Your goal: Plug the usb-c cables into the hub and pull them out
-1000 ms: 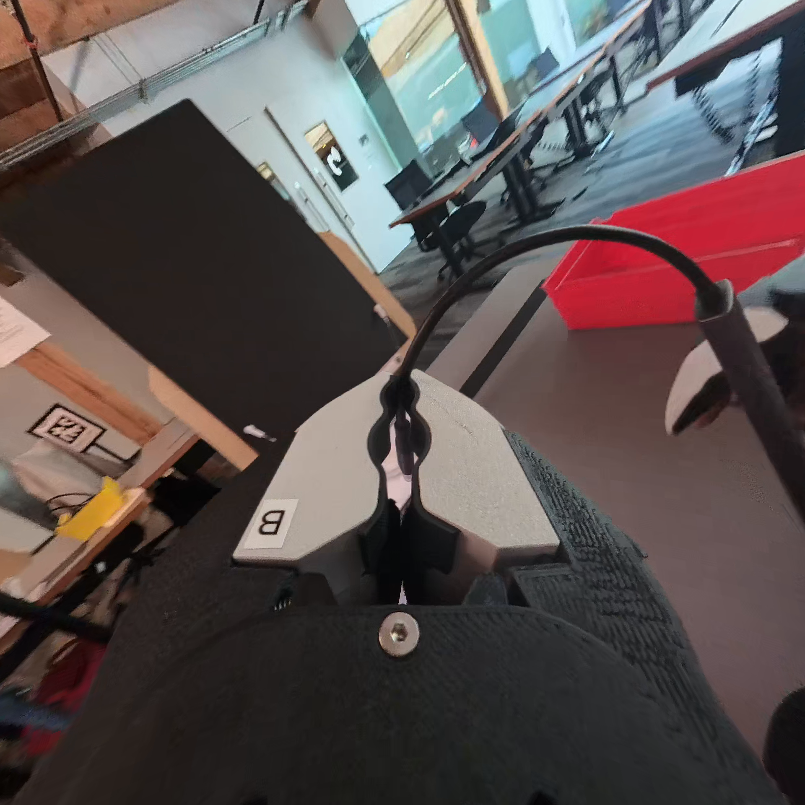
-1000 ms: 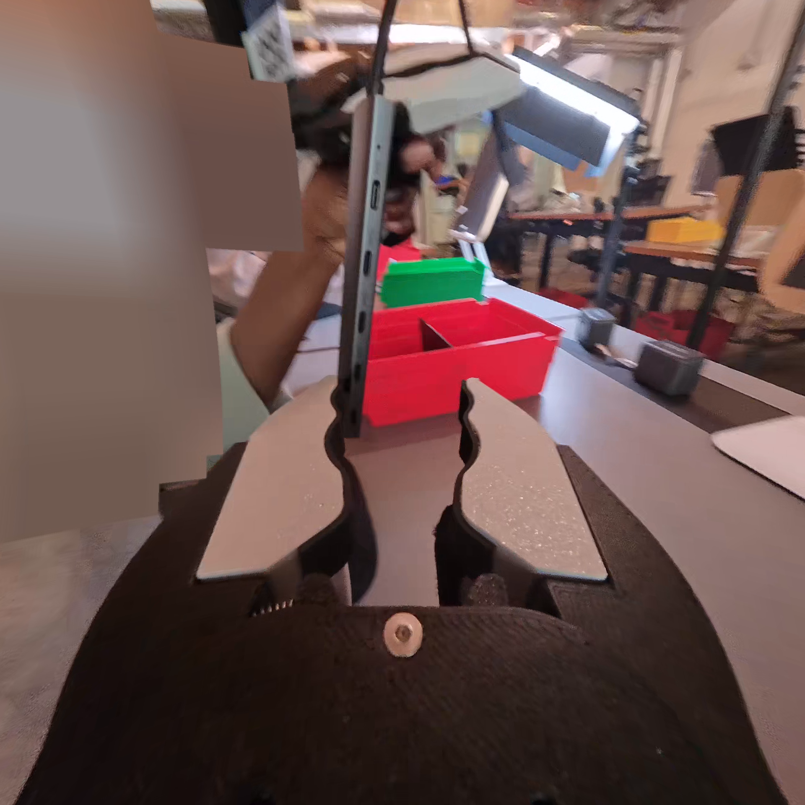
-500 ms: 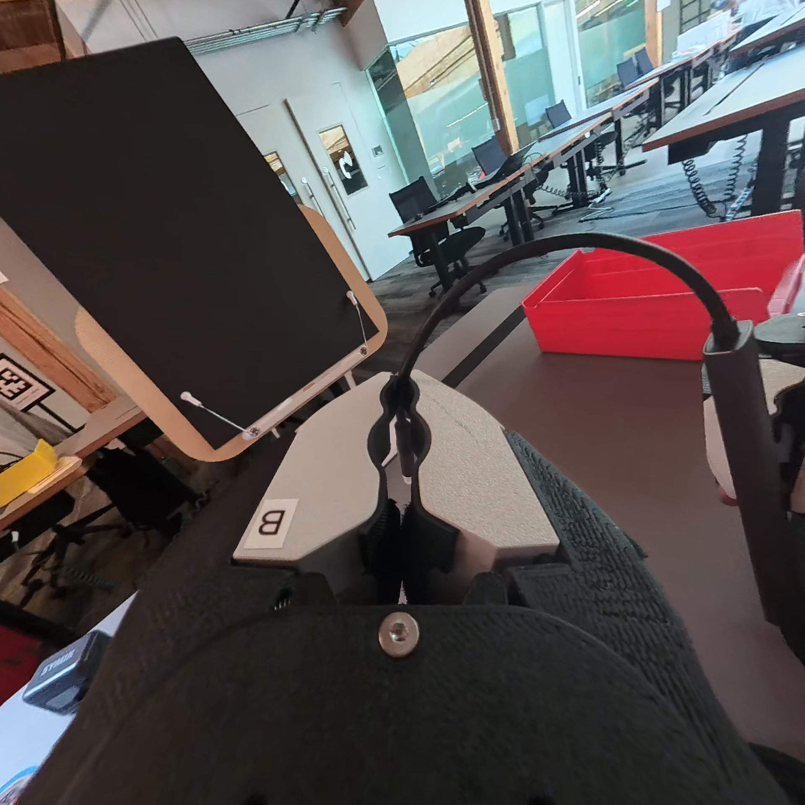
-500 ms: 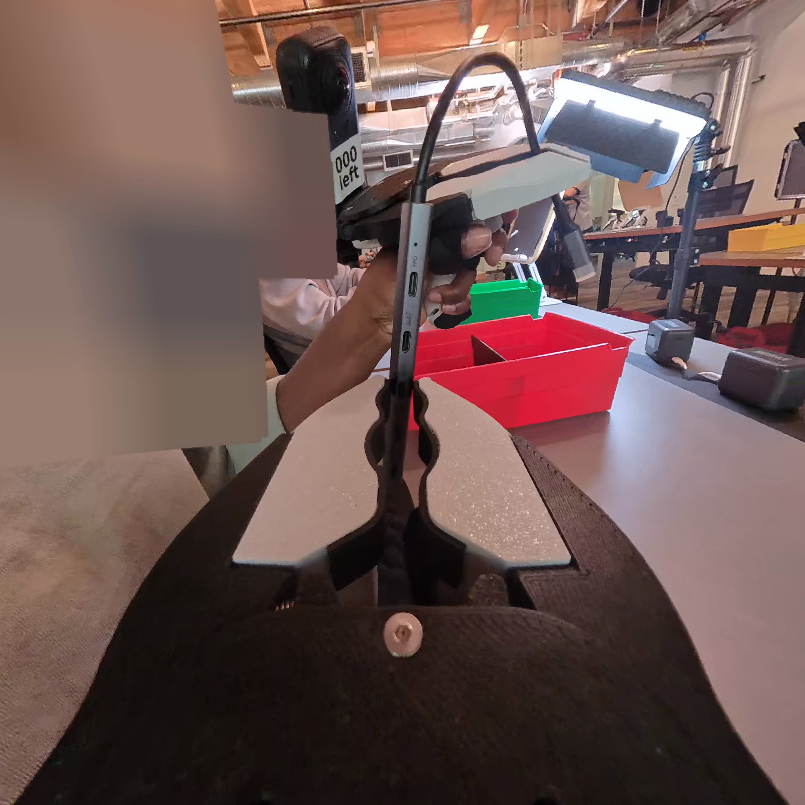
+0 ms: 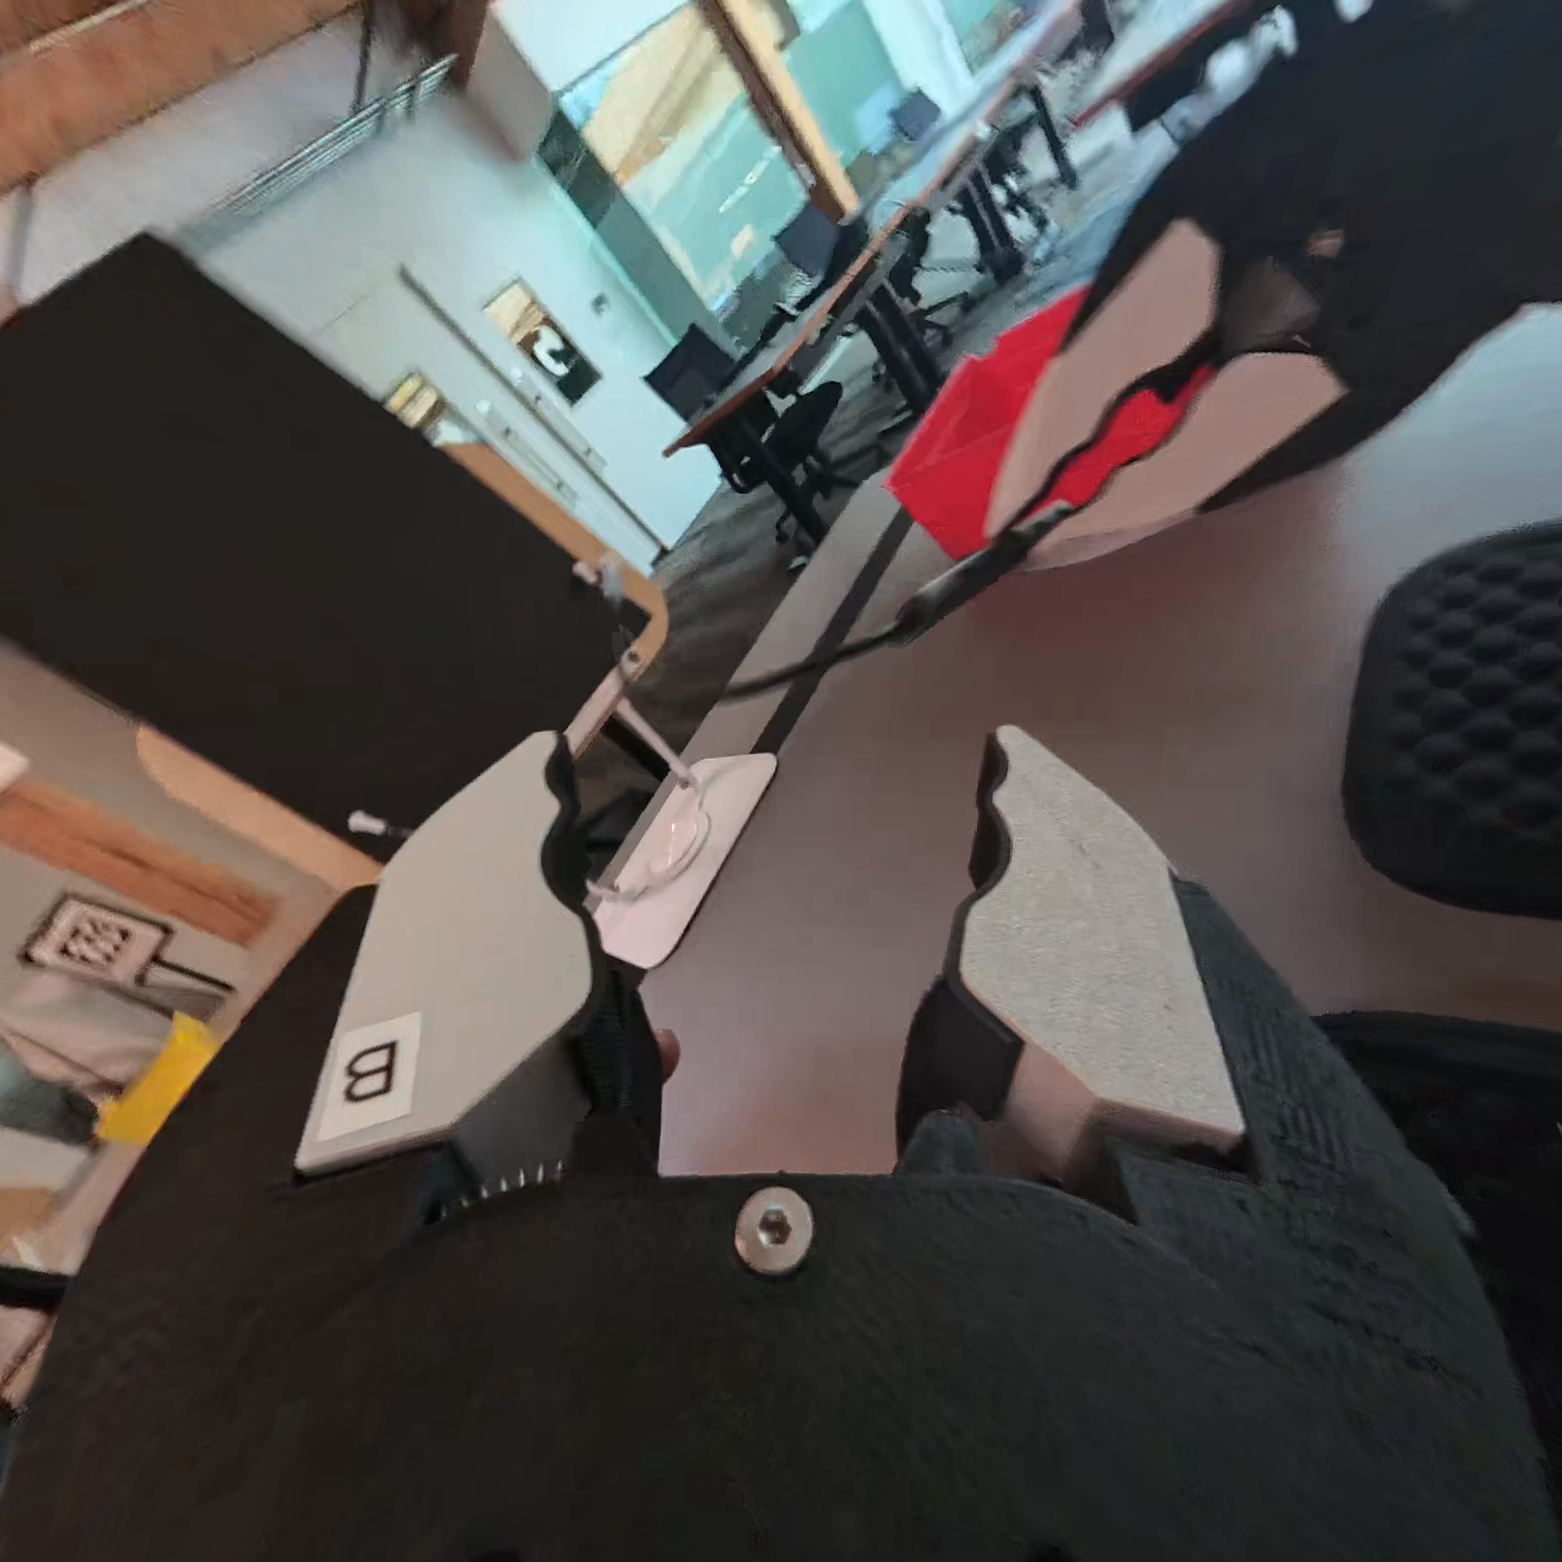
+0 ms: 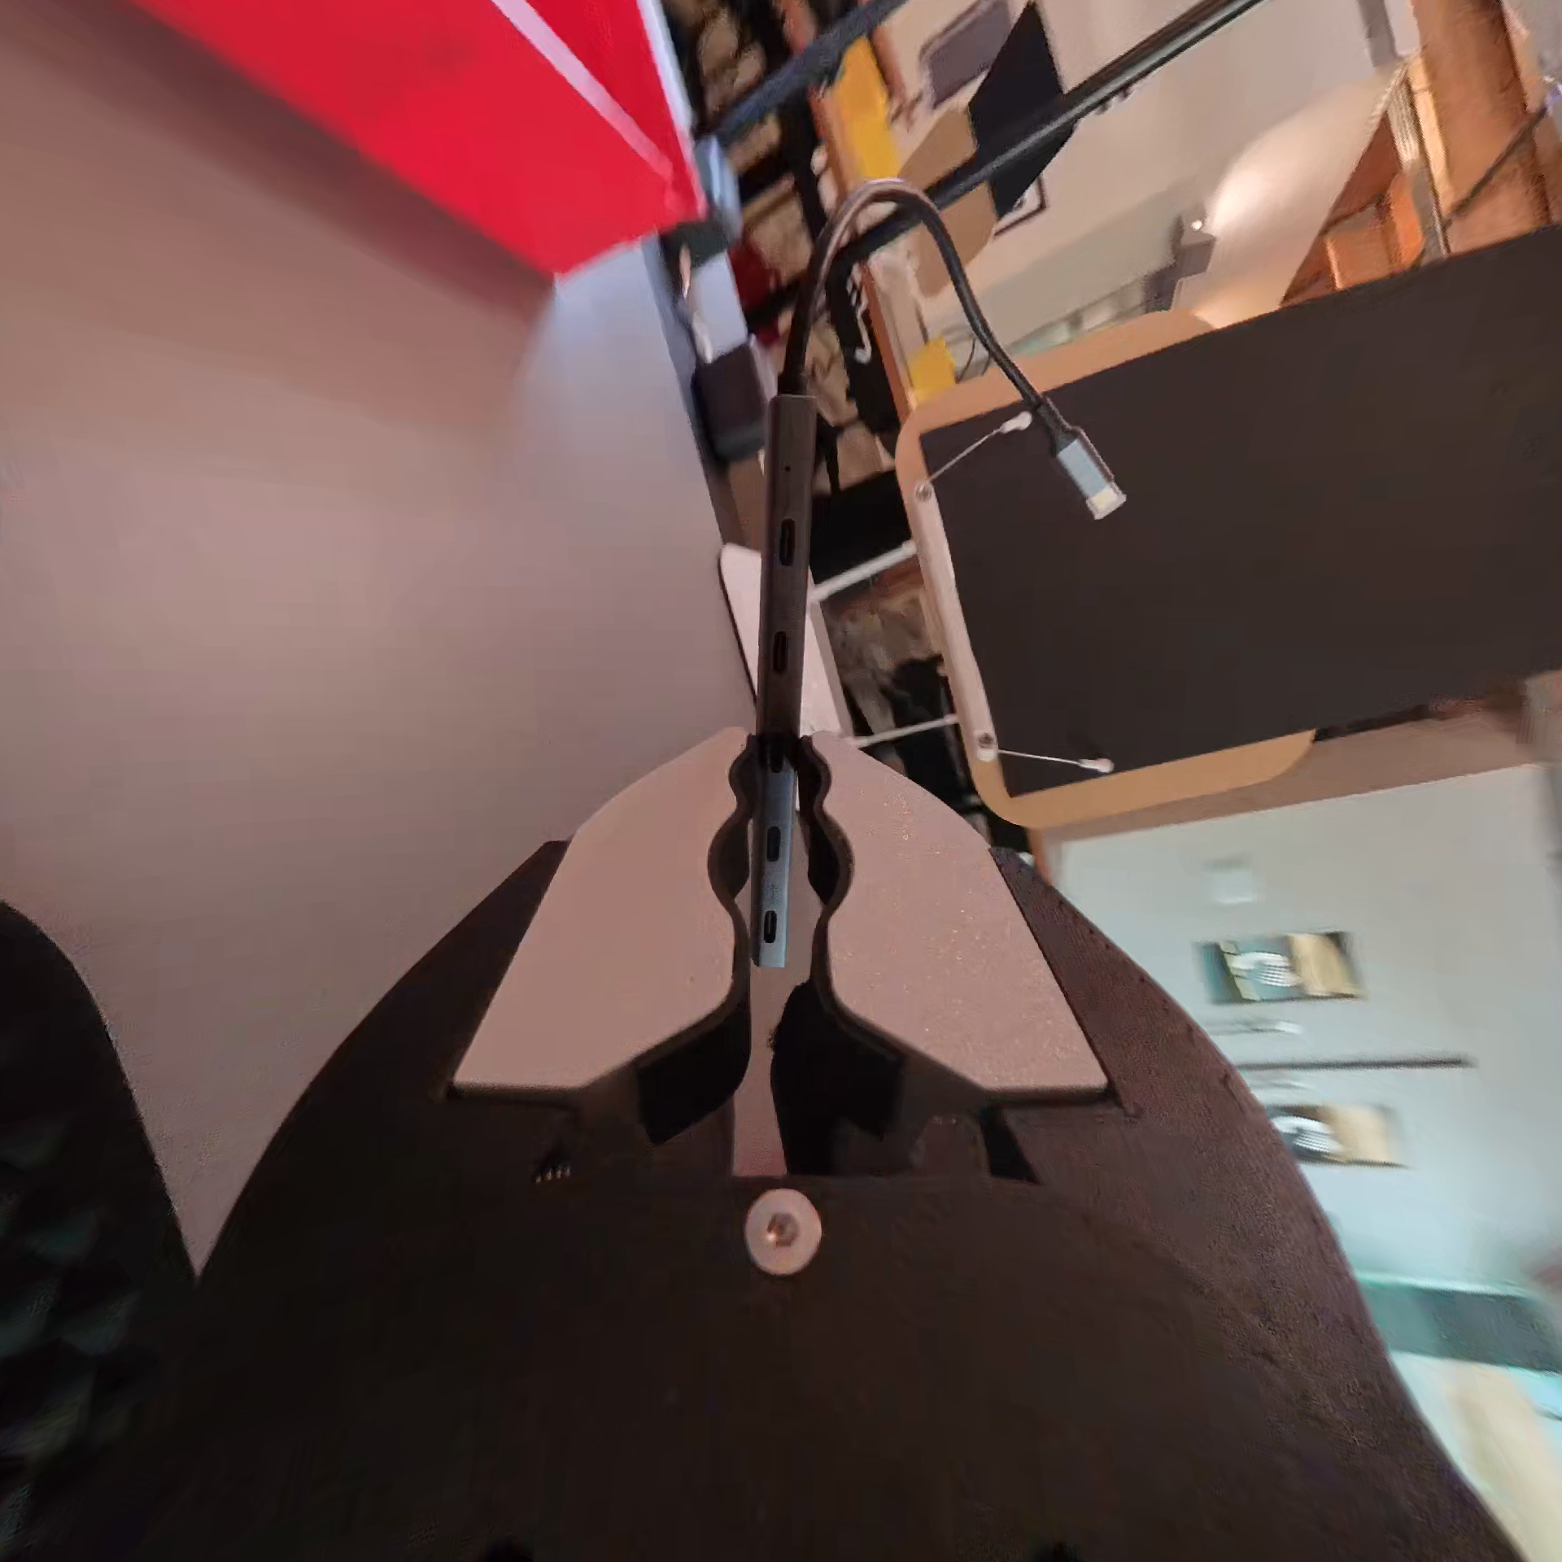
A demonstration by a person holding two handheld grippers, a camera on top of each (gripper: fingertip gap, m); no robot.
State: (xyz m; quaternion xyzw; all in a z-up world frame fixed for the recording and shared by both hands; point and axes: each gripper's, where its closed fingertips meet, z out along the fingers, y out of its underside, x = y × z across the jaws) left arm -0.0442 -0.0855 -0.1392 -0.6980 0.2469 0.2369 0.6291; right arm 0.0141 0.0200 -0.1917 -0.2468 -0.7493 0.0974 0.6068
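While the left gripper (image 5: 778,837) gapes wide, holding nothing above the grey table (image 5: 1099,718) with a red bin (image 5: 955,473) at one o'clock, the right gripper (image 6: 779,752) pinches the slim hub (image 6: 782,592), its cable (image 6: 938,245) arcing toward two o'clock, plug (image 6: 1090,473) dangling free.

My left gripper (image 5: 778,845), which was clamped on the cable's plug half a second ago, now has its jaws spread wide with nothing between them. The plug (image 6: 1090,473) hangs free off to the right of my right gripper (image 6: 773,748), on the cable (image 6: 887,228) arching out of the hub (image 6: 782,642). The right gripper, open a second ago, is now closed on the hub and has rolled sideways.
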